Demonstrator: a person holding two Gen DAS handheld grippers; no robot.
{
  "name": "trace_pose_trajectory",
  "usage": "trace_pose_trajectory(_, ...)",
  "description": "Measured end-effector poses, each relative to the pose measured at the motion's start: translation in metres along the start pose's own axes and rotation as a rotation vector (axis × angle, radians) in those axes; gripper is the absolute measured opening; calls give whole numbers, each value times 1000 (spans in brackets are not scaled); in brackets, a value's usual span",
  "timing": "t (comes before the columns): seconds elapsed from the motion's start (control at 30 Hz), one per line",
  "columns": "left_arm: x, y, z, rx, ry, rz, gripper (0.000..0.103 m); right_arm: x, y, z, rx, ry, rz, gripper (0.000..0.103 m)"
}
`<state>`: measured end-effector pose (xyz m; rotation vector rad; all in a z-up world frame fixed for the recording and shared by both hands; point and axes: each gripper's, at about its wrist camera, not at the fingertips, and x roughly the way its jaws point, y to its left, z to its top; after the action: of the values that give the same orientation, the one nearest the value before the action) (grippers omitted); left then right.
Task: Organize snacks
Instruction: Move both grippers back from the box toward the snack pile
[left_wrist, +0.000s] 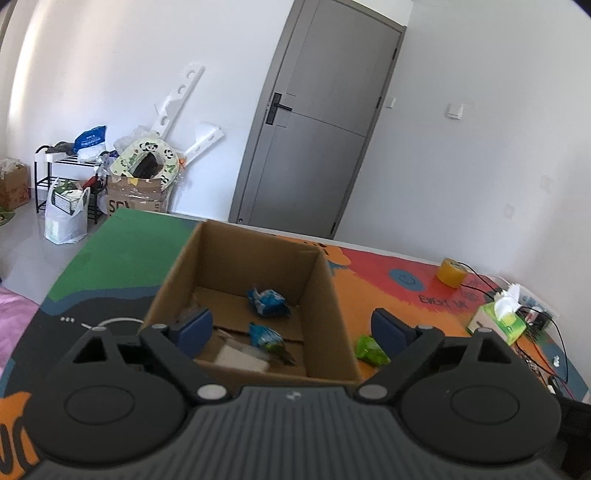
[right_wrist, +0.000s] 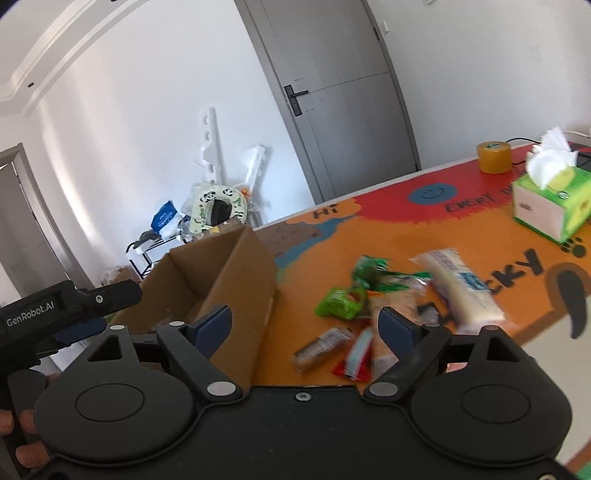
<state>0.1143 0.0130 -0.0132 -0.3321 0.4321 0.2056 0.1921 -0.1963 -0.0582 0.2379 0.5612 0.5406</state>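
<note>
An open cardboard box (left_wrist: 325, 295) stands on the colourful table mat; it also shows in the right wrist view (right_wrist: 255, 273). Inside lie two blue snack packets (left_wrist: 267, 301) (left_wrist: 264, 334) and a pale packet (left_wrist: 243, 356). My left gripper (left_wrist: 291, 326) is open and empty, held over the box's near edge. A green packet (left_wrist: 369, 349) lies on the mat right of the box. My right gripper (right_wrist: 304, 326) is open and empty above a loose pile of snacks: green packets (right_wrist: 343, 302), a long white packet (right_wrist: 461, 291), a brown roll (right_wrist: 321, 347), a red-and-blue packet (right_wrist: 358, 354).
A green tissue box (right_wrist: 554, 206) and a yellow tape roll (right_wrist: 493, 157) sit further back on the table mat (right_wrist: 388, 236), with black cables (left_wrist: 532, 332) at the right edge. The left gripper's body (right_wrist: 55, 314) shows at the left of the right wrist view. Door and floor clutter lie behind.
</note>
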Motion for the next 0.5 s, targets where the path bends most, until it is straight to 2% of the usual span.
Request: trace_pose_trajectory(0.5,-2,-49,-24,60,29,-81,92,-44,-58,-8,61,-32,-83,87)
